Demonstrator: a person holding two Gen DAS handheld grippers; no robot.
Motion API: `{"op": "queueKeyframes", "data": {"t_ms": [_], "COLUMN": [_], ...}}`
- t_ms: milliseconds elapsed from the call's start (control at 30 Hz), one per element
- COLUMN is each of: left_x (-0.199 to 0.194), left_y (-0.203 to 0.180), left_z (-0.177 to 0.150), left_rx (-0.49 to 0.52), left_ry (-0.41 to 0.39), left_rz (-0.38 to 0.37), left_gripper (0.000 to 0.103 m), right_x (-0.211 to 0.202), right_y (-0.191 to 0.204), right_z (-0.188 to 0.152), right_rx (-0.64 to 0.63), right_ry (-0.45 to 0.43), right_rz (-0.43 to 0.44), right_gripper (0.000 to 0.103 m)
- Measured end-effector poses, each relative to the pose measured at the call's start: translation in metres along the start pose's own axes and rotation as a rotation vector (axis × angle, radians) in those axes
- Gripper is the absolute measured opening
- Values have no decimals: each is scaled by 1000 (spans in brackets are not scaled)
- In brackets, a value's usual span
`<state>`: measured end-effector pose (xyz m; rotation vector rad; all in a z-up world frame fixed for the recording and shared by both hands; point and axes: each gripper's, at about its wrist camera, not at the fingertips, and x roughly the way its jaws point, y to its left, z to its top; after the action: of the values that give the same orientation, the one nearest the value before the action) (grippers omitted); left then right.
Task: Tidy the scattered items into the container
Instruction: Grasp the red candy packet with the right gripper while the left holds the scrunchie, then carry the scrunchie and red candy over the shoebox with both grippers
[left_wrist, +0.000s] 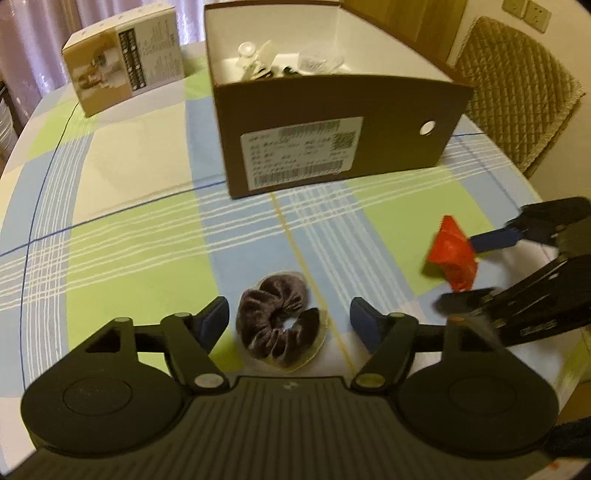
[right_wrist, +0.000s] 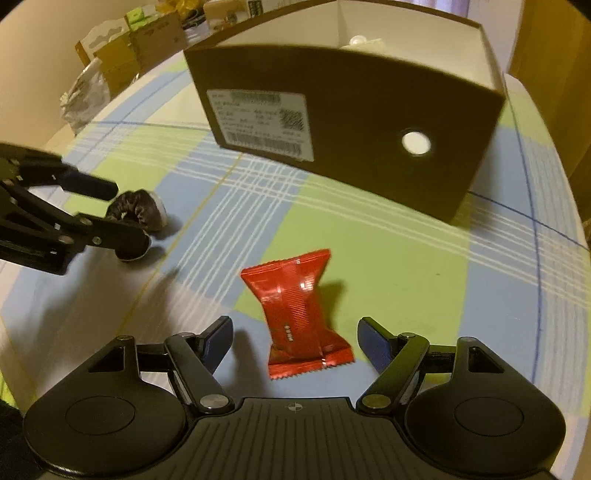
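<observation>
Checked cloth in green, blue and cream covers the table, and both tools hang low over its near part. Closest to the left gripper, a dark velvety scrunchie lies on the cloth between the two spread fingers, which stand clear of it on either side and hold nothing. Off to its right, the right gripper is likewise wide open, with a red snack packet lying flat on the cloth between its blue pads, touched by neither as far as I can see. Scrunchie and packet lie well apart. Farther back stands the brown cardboard box, open at the top, white inside, with a printed label and a round hole on its near wall. Some pale, clear plastic bits lie on its floor. Behind it to the left sits a small printed carton, and a quilted chair back shows beyond the table's right edge.
</observation>
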<state>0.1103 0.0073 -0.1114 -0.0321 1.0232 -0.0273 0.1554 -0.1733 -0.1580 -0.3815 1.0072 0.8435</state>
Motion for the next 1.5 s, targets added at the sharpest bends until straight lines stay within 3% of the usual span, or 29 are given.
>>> {"op": "queueKeyframes", "data": {"t_ms": [100,233,300,367,567,633,700,1200,1500], "left_x": [2,10,12,17,21,20,19,8,-13], "left_y": [0,-4,-7,-8,-6,-7,-7,-7,-12], "left_z": [1,2,0,-4,-12,-12,-12,-3,17], "left_rx": [2,40,64,71,59,57,50,34,40], "left_ry": [2,12,13,25,37,37,37,43,-22], "left_rz": [21,37,33,33,51,53,55,42,14], "left_gripper": [66,49,49,36,28,27,27,21,21], "right_x": [0,0,-1,-1,0,-1,-3,-21,-41], "right_y": [1,1,2,5,8,9,7,-2,-4], "right_z": [-1,-4,-6,-9,-10,-10,-10,2,18], "right_rx": [1,4,3,-10,-22,-17,-15,10,32], "right_ry": [-26,-49,-60,-71,-77,-79,-80,-10,-20], "right_rz": [-7,-22,-31,-50,-70,-80,-84,-36,11], "right_gripper": [69,66,67,67,66,58,28,24,24]}}
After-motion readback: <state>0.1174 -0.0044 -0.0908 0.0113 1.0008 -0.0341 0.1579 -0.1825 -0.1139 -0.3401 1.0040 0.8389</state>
